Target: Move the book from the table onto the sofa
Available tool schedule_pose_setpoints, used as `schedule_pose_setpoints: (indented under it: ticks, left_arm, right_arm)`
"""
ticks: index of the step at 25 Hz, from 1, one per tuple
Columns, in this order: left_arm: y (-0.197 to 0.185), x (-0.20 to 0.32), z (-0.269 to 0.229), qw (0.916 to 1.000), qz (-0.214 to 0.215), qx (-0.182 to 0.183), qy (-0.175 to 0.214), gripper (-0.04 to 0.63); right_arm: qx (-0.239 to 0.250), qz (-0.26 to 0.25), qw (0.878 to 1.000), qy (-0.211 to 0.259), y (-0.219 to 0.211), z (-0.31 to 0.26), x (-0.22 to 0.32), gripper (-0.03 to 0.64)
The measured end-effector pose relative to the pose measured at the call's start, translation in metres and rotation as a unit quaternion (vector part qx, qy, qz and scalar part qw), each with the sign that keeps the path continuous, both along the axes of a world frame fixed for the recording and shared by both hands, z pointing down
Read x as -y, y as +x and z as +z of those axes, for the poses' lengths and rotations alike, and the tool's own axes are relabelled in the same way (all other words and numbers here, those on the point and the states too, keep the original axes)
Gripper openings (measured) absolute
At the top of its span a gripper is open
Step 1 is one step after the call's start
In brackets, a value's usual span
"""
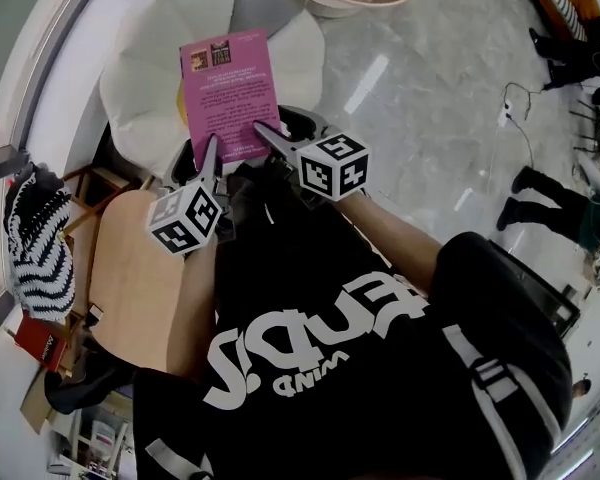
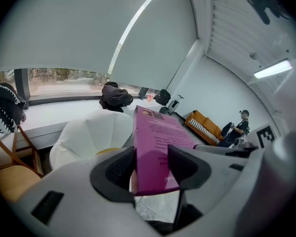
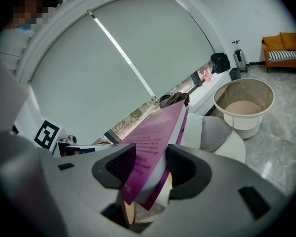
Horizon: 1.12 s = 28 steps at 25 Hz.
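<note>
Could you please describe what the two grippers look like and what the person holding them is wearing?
Both the left gripper and the right gripper have pale grey moulded bodies, dark ribbed jaws and a white cube bearing black square markers. The person wears a black top with white lettering.

Grips the magenta book (image 3: 157, 132), tilted, between both pads of the right gripper (image 3: 152, 168). Beyond the jaws, white seat (image 3: 233, 150); farther right, beige tub (image 3: 244, 105).
</note>
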<state>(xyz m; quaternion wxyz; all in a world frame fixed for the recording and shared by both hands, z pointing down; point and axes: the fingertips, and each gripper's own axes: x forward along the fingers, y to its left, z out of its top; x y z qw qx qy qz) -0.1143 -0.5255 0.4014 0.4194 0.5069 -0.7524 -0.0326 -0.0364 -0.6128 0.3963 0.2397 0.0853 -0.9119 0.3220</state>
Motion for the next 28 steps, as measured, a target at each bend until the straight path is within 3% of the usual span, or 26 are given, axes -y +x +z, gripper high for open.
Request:
schedule_pose_setpoints:
  ticks: [12,28]
  left_arm:
    - [-0.062,0.003,0.042,0.9999,0.002,-0.014,-0.008,0.221]
    - [-0.095,0.04,0.151,0.9987,0.015,-0.036,-0.032,0.221]
  right_arm:
    - [-0.009,0.01,1.0,-0.005,-0.062,0.041,0.004,0.19]
    - [-0.035,0.029,0.999,-0.022,-0.094,0.15,0.039,0.19]
